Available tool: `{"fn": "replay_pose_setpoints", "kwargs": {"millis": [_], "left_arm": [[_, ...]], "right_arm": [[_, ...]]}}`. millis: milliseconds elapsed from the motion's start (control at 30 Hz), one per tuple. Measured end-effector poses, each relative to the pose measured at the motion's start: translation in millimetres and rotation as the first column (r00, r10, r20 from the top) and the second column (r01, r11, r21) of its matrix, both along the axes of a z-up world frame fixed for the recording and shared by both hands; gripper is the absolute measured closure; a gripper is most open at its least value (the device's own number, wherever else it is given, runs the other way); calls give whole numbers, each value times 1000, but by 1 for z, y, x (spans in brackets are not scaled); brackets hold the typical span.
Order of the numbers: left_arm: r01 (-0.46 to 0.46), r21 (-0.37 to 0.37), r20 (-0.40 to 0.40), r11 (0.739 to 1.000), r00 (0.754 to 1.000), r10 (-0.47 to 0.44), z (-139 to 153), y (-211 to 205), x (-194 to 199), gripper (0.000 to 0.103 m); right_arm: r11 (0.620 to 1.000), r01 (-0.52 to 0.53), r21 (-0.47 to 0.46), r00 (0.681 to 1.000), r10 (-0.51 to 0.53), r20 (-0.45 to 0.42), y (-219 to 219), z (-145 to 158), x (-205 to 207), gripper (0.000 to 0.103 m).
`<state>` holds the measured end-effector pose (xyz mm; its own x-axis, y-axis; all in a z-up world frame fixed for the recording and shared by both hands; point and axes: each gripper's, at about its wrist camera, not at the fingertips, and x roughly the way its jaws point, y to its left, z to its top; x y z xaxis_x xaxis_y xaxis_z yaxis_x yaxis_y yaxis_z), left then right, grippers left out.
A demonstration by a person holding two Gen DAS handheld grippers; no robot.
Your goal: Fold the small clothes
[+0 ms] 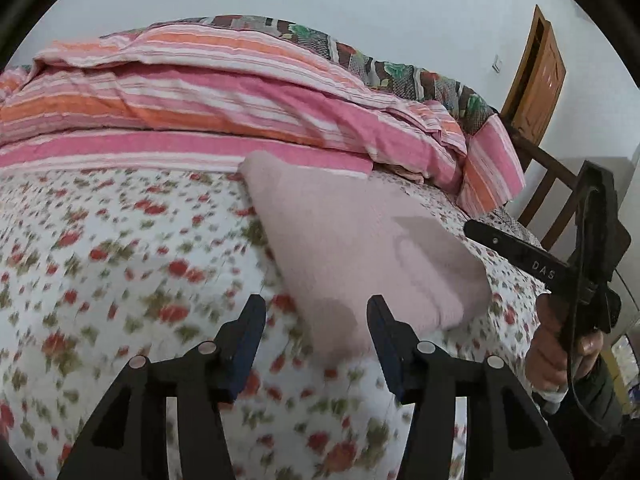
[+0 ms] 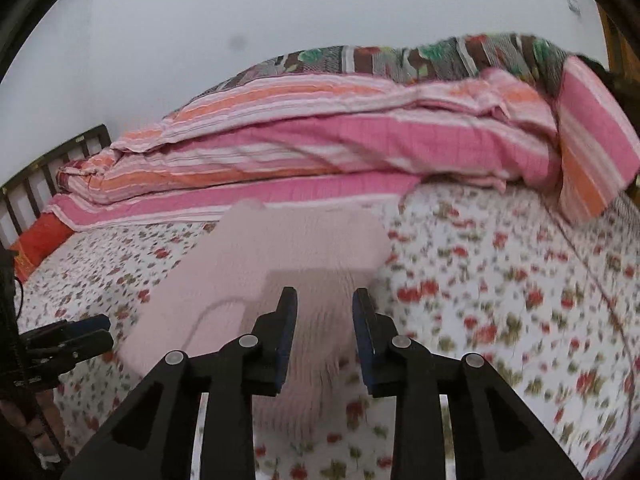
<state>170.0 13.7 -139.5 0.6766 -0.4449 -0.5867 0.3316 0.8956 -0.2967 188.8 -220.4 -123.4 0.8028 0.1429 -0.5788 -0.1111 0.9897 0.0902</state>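
A pale pink knitted garment point(image 1: 352, 236) lies folded on the floral bedsheet point(image 1: 120, 260). My left gripper point(image 1: 316, 308) is open and empty, its jaws wide apart just above the garment's near corner. In the right wrist view the same garment point(image 2: 280, 248) lies ahead, blurred. My right gripper point(image 2: 325, 300) is open and empty, hovering over the garment's near part. The right gripper also shows in the left wrist view point(image 1: 476, 229), at the garment's right edge. The left gripper shows at the left edge of the right wrist view point(image 2: 96, 330).
A pink and orange striped quilt point(image 1: 224, 96) is heaped along the back of the bed, with a patterned blanket point(image 1: 384, 68) behind it. A wooden chair point(image 1: 540, 76) stands at the right. A slatted bed frame point(image 2: 44, 176) and a red pillow point(image 2: 40, 240) lie at the left.
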Motion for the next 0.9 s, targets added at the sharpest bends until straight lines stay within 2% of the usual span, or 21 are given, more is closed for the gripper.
{"fn": "replay_pose_setpoints", "kwargs": {"millis": [233,367,433,567,700,800,900], "left_arm": [[-27,28,12,999,1000,26,5,-29,44,53],[-51,70,12,996,999,50,0,-38,71,54],[-66,115,-5,991,998,68,-9,-42,85,56],[-61,107,10,992,998,61,-23,-43,88,52],[-77,129,49,989,996,71,-26,-46,81,50],[-80,116,42,990,996,75,-27,-43,82,46],[-86,109,40,990,996,82,-28,-42,84,44]], "right_arm": [[996,-26,-79,1000,25,-18,10,2,29,75],[997,-12,-73,996,5,-88,3,-21,52,75],[997,-5,-78,995,-3,-101,2,-33,57,72],[996,20,-88,995,-29,-98,-1,-48,60,67],[994,30,-109,995,-40,-90,1,-51,61,66],[995,30,-98,995,-39,-90,0,-53,61,65],[996,53,-75,994,-60,-89,-6,-54,61,56]]}}
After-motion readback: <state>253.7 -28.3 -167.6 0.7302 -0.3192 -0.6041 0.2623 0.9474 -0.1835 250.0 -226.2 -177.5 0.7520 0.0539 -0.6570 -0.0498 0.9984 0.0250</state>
